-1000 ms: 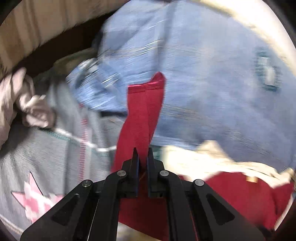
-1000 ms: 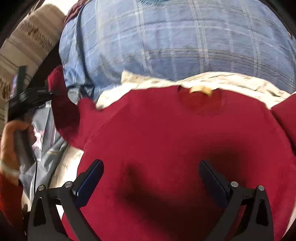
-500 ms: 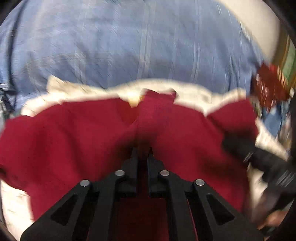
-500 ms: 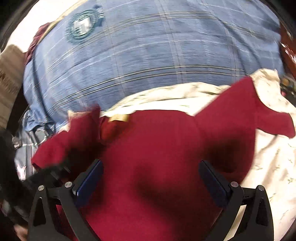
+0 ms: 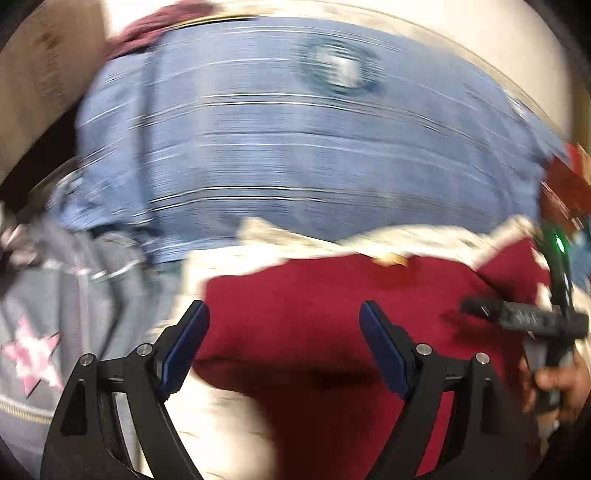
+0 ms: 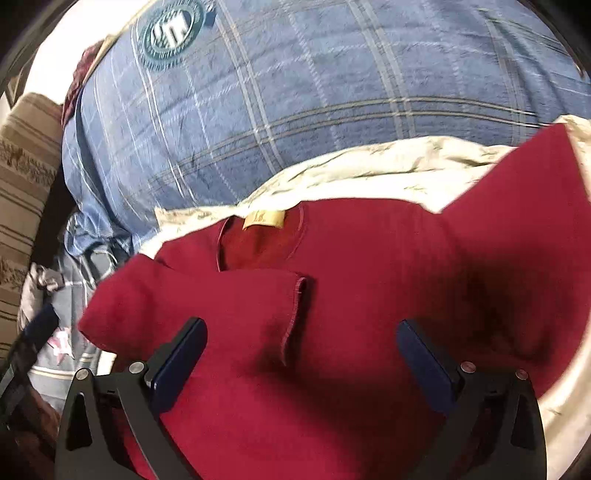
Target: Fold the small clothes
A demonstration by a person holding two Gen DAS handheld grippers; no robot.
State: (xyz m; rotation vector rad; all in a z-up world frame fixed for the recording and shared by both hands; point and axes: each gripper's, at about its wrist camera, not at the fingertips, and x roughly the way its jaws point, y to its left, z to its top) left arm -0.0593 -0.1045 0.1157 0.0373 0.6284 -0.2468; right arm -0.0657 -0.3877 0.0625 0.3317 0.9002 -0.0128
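A small dark red shirt (image 6: 351, 295) lies flat on a cream sheet (image 6: 369, 170), its neck label (image 6: 264, 218) toward the far side. Its left sleeve (image 6: 207, 306) is folded in across the body; its right sleeve (image 6: 524, 206) sticks out. My right gripper (image 6: 301, 354) is open and empty, just above the shirt's lower body. My left gripper (image 5: 284, 339) is open and empty over the shirt's (image 5: 332, 302) left part. The right gripper's body (image 5: 524, 317) shows at the right edge of the blurred left wrist view.
A blue plaid cloth (image 6: 295, 92) with a round green badge (image 6: 171, 31) lies beyond the shirt. A grey garment with a pink star (image 5: 31, 350) lies to the left. A striped beige cushion (image 6: 26, 177) is at the far left.
My left gripper carried the red sleeve across the shirt, then opened and let it go; the sleeve now lies folded over the body. My right gripper stayed open and shifted slightly.
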